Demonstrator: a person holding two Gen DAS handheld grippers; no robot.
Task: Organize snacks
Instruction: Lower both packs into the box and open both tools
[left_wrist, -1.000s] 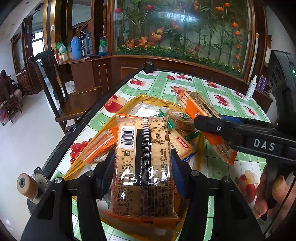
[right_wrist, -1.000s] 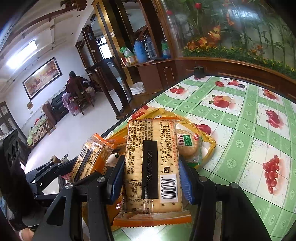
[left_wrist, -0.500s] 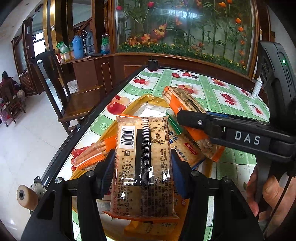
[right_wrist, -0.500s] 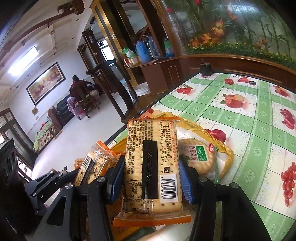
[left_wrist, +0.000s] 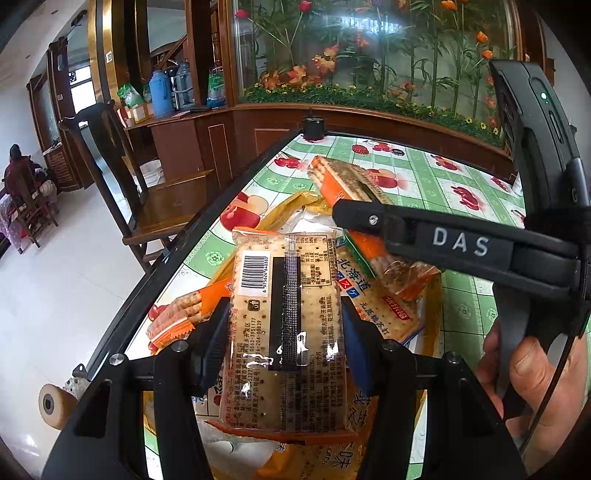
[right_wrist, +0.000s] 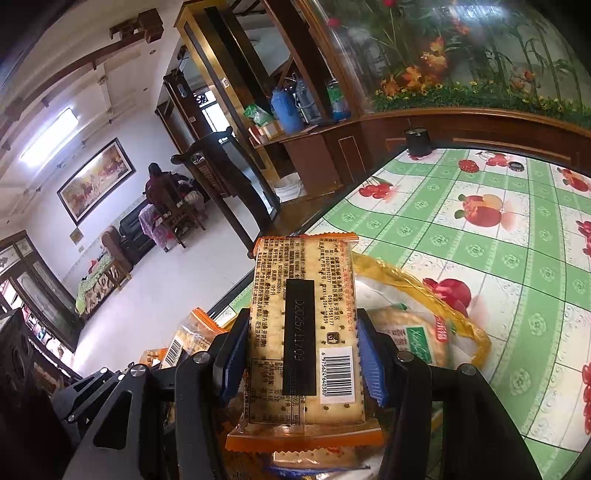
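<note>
Cracker packs are sitting in both of your grippers. Your left gripper (left_wrist: 286, 325) is squeezing a clear cracker pack (left_wrist: 286, 328) by its long sides at lower centre of the left wrist view, barcode facing up, held above the yellow snack bag (left_wrist: 295, 201) that is lying on the green fruit-print tablecloth (left_wrist: 436, 173). Your right gripper (right_wrist: 301, 354) is clamping a second cracker pack (right_wrist: 304, 332) in the centre of the right wrist view, its orange crimped end pointing toward the lens. In the left wrist view that second pack is showing at upper centre, raised over the bag. Inside the bag a blue-labelled cracker packet (left_wrist: 373, 295) is lying just right of the left fingers, and an orange-ended packet (left_wrist: 177, 314) is lying just left of them. A round-biscuit packet (right_wrist: 406, 339) is resting in the bag at right of centre in the right wrist view.
</note>
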